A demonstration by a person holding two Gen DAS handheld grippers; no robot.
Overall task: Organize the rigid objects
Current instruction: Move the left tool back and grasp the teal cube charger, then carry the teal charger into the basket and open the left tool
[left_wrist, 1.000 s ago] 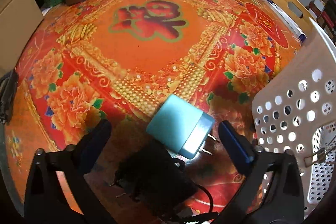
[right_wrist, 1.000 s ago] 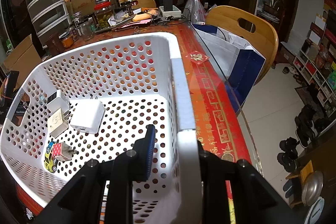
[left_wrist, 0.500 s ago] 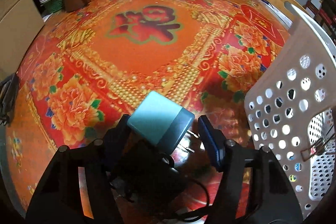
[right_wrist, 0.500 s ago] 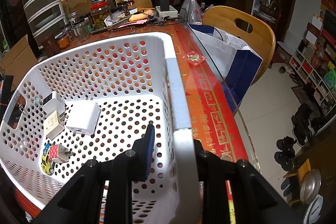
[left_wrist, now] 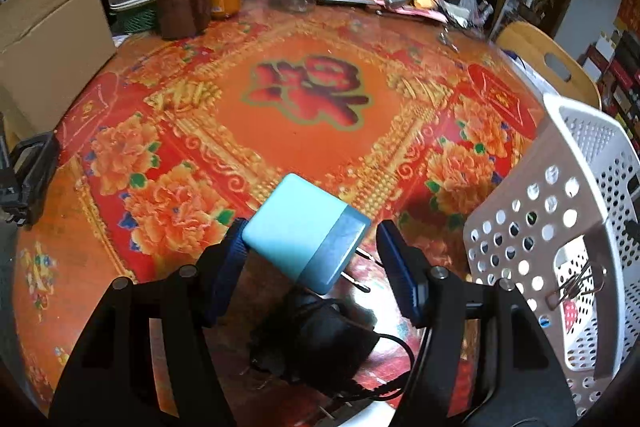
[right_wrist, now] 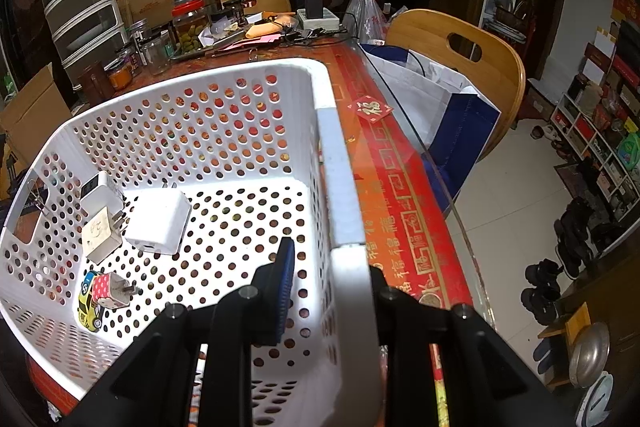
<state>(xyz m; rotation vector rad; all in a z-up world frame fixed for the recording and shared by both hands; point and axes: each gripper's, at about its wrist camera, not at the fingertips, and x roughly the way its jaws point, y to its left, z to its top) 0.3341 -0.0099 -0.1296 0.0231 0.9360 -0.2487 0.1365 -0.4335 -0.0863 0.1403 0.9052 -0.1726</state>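
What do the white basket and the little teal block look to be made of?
The white basket looks like moulded plastic, smooth and slightly glossy: thin walls punched with even round holes, and rounded corners. The teal block, a charger with metal prongs, also seems plastic: a matte pale-teal body with a darker band at the prong end and softly rounded edges. Neither can be confirmed by look alone.

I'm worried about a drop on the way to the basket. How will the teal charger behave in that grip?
The teal charger looks like a stiff plastic block, so it should not deform. Its smooth faces are held cornerwise between the left gripper fingers, so it may twist or slip. It is probably light; the prongs could snag the white basket.
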